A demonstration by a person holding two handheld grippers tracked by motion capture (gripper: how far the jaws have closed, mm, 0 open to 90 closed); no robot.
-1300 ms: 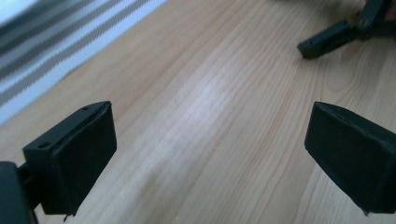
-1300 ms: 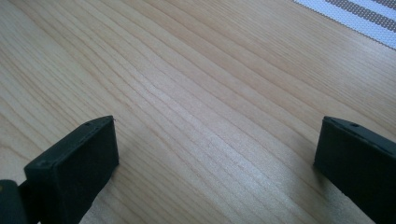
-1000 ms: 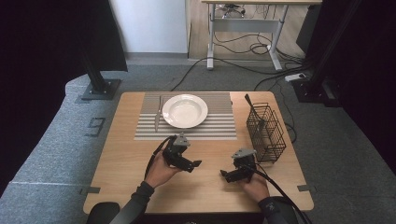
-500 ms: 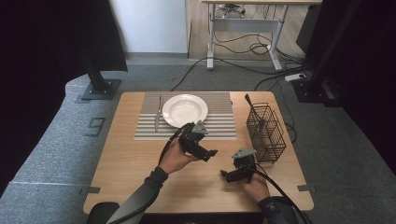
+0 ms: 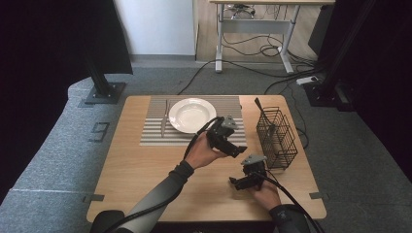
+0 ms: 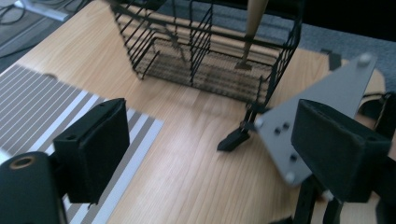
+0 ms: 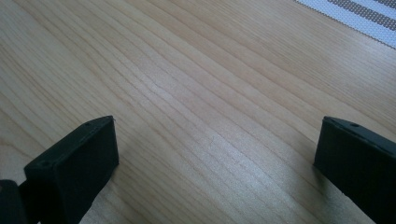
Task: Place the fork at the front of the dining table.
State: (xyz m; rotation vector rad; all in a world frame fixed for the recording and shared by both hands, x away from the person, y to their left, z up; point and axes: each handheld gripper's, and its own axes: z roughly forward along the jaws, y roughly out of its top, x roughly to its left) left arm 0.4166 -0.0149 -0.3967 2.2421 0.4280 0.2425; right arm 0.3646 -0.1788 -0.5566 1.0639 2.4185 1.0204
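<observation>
table (image 5: 145, 179): wood, striped placemat (image 5: 150, 136) under a white plate (image 5: 192, 115), knife at its 9 o'clock
wire basket (image 5: 276, 137): at the table's 3 o'clock, wooden-handled utensil (image 6: 254, 18) standing inside, so that's probably the target
left gripper (image 5: 232, 147): had swung from near the front edge toward the basket in a second, jaws wide, nothing held
right gripper (image 5: 236, 182): parked at 5 o'clock, jaws wide, empty
left gripper view: caught the basket's inside up close, which the high view didn't

Grey carpet floor (image 5: 58, 160), white wall (image 5: 155, 26), cable-strewn desk frame (image 5: 255, 29), black curtains (image 5: 43, 43).
</observation>
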